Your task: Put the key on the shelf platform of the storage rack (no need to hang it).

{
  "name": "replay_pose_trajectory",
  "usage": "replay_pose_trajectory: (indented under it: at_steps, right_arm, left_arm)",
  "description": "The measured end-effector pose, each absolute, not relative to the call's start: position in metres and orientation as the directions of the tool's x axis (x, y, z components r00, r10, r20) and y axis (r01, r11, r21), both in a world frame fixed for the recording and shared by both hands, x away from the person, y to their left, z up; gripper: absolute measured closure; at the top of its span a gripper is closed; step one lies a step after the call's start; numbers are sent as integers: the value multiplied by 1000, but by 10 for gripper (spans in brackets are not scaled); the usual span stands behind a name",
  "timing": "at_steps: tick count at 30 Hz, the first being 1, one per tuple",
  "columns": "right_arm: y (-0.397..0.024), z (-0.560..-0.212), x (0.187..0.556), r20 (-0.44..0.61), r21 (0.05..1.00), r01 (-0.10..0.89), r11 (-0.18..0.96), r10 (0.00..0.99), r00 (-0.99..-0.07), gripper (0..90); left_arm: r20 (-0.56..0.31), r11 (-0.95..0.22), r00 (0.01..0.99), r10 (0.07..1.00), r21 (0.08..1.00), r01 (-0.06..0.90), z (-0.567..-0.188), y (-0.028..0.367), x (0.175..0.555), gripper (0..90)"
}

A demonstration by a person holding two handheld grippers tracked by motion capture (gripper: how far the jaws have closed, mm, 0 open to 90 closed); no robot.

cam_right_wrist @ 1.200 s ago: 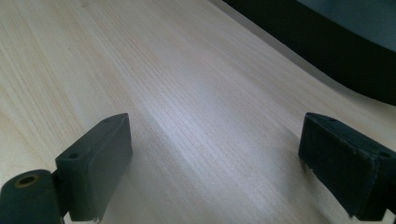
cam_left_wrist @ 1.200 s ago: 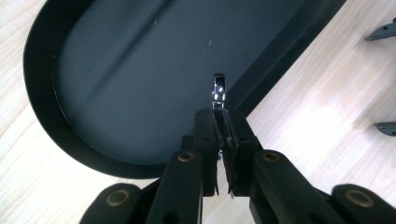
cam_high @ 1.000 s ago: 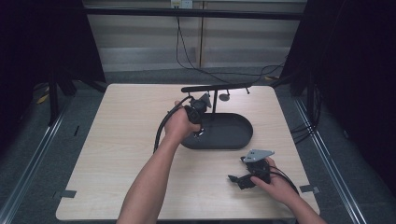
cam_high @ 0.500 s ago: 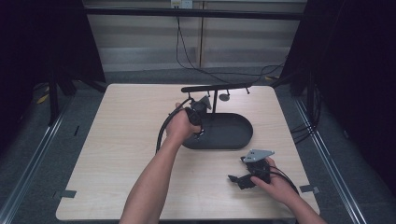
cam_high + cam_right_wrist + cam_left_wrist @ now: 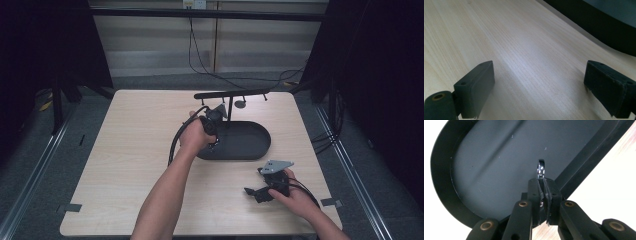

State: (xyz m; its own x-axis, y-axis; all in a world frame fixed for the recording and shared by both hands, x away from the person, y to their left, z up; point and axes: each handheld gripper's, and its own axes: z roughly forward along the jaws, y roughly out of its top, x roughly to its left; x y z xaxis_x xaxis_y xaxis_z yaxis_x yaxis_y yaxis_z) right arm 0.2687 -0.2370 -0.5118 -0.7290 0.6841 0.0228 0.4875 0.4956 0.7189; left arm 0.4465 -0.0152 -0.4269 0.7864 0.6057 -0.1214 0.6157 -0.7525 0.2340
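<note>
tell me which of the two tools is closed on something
The left tool, over the black tray, pinches a small shiny metal ring; the right tool is open above bare table.

Bare forearms, black claws (image 5: 212, 131), brass pivot screws, grey plate

We record the tray (image 5: 486, 170) as matt black inside and on its rim, with a few pale specks on the floor. The small ring (image 5: 541, 168) pinched in the left gripper (image 5: 543, 187) is shiny silver, mirror-bright along its edge. That gripper's links are black with brass-coloured pivot pins. The table (image 5: 524, 50) is pale wood with fine straight grain lines. The right gripper (image 5: 539, 87) has dull black pads; in the high view it carries a light grey plate (image 5: 276, 165). The stand (image 5: 231, 93) over the tray is black.
</note>
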Motion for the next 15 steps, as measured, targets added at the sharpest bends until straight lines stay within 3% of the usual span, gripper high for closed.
replay_pose_trajectory:
  at_steps: [15]
  right_arm:
    - [-237,-512,269,25,719,488,495,683,-730,92]
  left_arm:
    - [-107,-747,784,612,247,617,-427,-14,448,838]
